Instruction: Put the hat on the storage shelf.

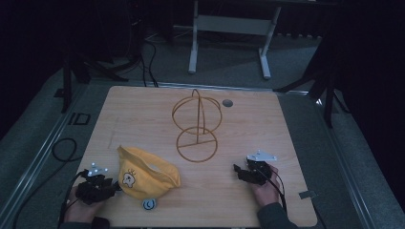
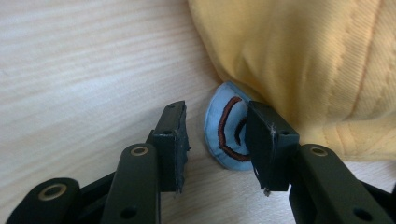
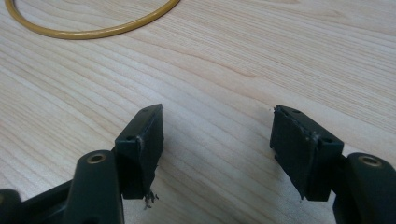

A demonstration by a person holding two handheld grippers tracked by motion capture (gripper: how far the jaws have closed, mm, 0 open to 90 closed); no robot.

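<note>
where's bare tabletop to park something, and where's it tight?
Free: the far left corner of the table, left of the wire stand; the right side between the stand and the table's right edge; the near strip between the yellow cap and the right gripper. Tight: near left, where the left gripper sits by the cap and its blue patch.

left hand-held gripper (image 2: 215, 140) – jaws parted | right hand-held gripper (image 3: 217, 154) – jaws wide

Bare desk (image 1: 267, 129) lies ahead of the right gripper (image 1: 241, 171), open wood between its parted fingers (image 3: 144, 135). The wire stand (image 1: 197, 125) blocks the centre. The yellow cap (image 1: 143, 174) and its blue patch (image 2: 226, 128) obstruct the left gripper (image 1: 112, 185).
</note>
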